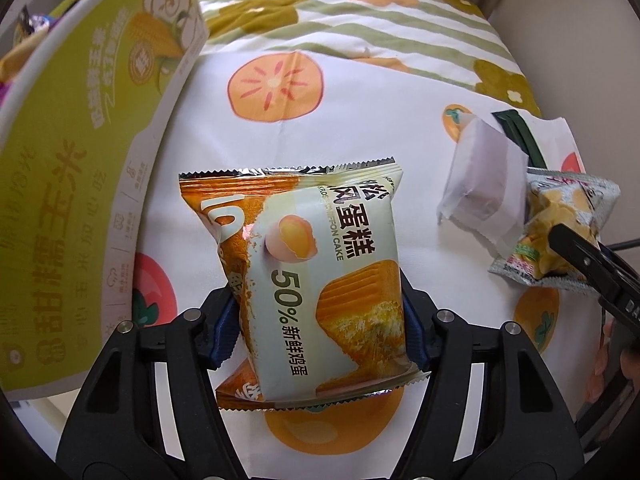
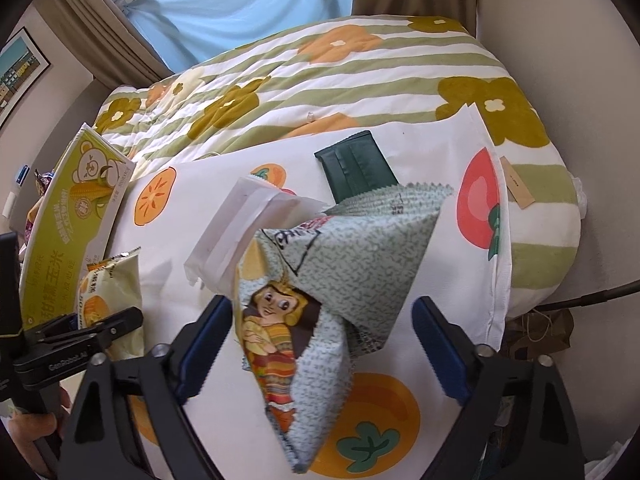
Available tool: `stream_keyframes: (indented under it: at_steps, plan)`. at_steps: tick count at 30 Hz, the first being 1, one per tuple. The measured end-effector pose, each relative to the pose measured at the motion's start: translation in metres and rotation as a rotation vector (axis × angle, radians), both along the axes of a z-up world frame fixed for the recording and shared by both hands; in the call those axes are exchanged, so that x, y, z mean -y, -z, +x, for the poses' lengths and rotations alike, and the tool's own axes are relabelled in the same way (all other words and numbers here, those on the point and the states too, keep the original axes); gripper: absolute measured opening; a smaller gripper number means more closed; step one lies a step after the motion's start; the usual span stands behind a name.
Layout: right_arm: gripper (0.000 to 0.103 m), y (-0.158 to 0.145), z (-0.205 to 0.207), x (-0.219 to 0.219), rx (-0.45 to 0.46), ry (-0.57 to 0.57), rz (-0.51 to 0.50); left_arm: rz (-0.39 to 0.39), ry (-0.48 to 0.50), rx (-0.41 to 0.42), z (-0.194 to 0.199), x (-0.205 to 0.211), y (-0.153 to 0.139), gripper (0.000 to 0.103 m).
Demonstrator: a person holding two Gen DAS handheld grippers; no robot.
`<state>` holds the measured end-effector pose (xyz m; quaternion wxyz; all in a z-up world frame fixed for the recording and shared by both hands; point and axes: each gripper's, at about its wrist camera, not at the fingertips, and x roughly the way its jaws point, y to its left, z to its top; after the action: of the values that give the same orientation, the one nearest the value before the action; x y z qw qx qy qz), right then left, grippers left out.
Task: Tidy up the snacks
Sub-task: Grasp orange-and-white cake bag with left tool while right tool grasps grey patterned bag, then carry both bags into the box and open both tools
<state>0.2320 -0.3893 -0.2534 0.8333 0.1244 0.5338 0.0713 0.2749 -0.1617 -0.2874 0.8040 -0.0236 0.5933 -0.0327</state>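
Note:
My left gripper (image 1: 320, 322) is shut on an orange and pale green chiffon cake packet (image 1: 304, 280), held above the fruit-print cloth. It also shows in the right wrist view (image 2: 114, 300), at the left. My right gripper (image 2: 320, 344) is wide open, its blue pads on either side of a pale green triangular snack bag with a cartoon girl (image 2: 320, 300); neither pad presses it. That bag shows at the right in the left wrist view (image 1: 560, 236). A white translucent wrapped snack (image 1: 484, 188) lies beside it, also in the right wrist view (image 2: 244, 232).
A green corn-print cardboard box (image 1: 76, 152) stands at the left, with more snacks behind it. A dark green wallet-like item (image 2: 356, 168) lies on the fruit-print cloth (image 2: 192, 264). A striped floral quilt (image 2: 320, 80) covers the bed behind. A curtained window is beyond.

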Motion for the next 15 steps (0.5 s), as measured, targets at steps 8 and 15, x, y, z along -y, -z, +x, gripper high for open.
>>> stream_keyframes:
  at_steps: [8, 15]
  plan:
    - [0.051, -0.006, -0.006, -0.003, 0.030, -0.040, -0.013, 0.016, 0.056, 0.064, -0.008, 0.016, -0.027, 0.062]
    - [0.051, -0.032, -0.025, 0.003, 0.060, -0.024, -0.020, -0.013, 0.070, 0.134, -0.020, 0.022, -0.065, 0.062]
